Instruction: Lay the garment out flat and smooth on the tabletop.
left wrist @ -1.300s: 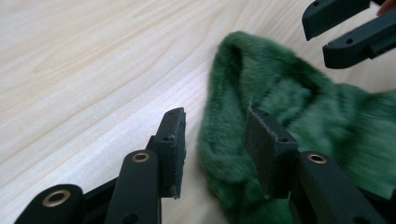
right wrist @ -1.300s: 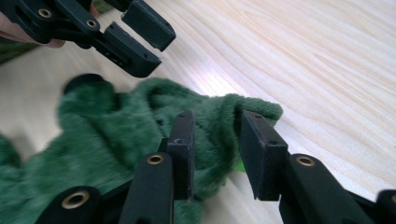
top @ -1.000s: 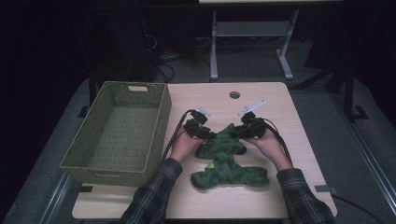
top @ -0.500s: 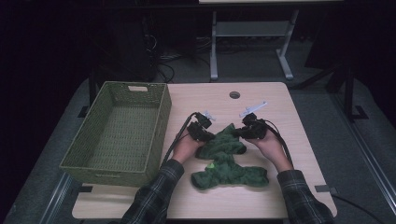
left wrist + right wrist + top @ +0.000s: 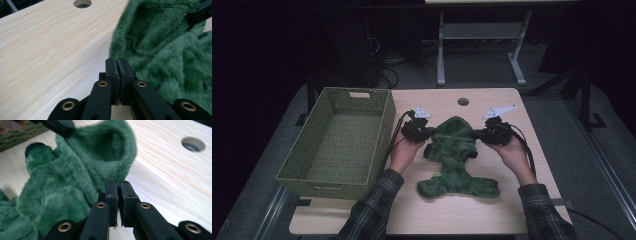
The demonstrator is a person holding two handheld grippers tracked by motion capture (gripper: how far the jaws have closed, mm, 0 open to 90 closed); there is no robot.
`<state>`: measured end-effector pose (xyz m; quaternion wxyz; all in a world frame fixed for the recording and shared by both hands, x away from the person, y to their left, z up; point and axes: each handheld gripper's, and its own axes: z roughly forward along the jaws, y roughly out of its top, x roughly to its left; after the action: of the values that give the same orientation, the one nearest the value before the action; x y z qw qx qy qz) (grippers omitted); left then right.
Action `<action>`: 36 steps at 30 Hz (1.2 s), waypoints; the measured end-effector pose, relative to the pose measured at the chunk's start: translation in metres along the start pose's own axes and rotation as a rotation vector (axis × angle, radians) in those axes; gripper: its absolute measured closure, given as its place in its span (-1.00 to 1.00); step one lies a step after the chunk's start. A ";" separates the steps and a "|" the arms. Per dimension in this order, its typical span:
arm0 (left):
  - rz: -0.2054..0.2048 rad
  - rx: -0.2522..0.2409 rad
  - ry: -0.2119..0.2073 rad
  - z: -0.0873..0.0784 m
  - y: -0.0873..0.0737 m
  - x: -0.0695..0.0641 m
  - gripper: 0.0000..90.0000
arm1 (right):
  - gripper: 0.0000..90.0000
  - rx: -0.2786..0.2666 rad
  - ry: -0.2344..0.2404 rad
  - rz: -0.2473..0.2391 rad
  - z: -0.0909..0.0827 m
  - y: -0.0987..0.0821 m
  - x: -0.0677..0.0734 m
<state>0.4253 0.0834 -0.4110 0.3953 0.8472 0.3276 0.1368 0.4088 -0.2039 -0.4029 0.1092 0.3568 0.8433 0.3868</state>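
Observation:
A green fuzzy hooded garment (image 5: 455, 152) lies in the middle of the light wooden table (image 5: 512, 205), its legs spread toward the person. Its hood end is raised off the table between the two grippers. My left gripper (image 5: 426, 135) is shut on the left edge of the garment (image 5: 162, 50) near the hood; the pads pinch the fabric at the gripper's tips (image 5: 117, 62). My right gripper (image 5: 479, 135) is shut on the opposite edge of the garment (image 5: 62, 185), the fur caught between its tips (image 5: 117, 185). The hood opening gapes between them.
An empty green woven basket (image 5: 337, 142) stands at the left side of the table, close to the left hand. A round cable hole (image 5: 463, 101) lies beyond the hood. Dark floor and a desk frame (image 5: 482, 35) lie behind the table.
Both grippers have closed on the garment's upper edges and risen, moving apart a little. The bunched top has been pulled up and spread, so the hood now stands open.

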 end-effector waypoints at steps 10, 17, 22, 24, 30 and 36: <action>-0.027 0.044 0.006 0.025 -0.022 0.002 0.97 | 0.92 0.130 -0.026 0.094 0.025 -0.015 -0.017; -0.019 0.069 0.013 0.038 -0.028 0.001 0.97 | 0.89 0.164 -0.027 0.147 0.041 -0.030 -0.026; -0.031 0.083 0.020 0.046 -0.032 0.003 0.96 | 0.87 0.167 -0.066 0.147 0.046 -0.032 -0.028; -0.030 0.090 0.020 0.049 -0.033 0.004 0.96 | 0.87 0.167 -0.080 0.145 0.048 -0.032 -0.028; -0.035 0.080 0.034 0.055 -0.030 0.006 0.94 | 0.90 0.145 -0.098 0.168 0.050 -0.032 -0.034; -0.099 0.029 -0.018 0.046 -0.026 0.010 0.43 | 0.57 0.117 -0.071 0.159 0.042 -0.031 -0.034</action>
<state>0.4433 0.0756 -0.4609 0.3922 0.8367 0.3676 0.1048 0.4362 -0.2172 -0.4569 0.0870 0.4419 0.8289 0.3317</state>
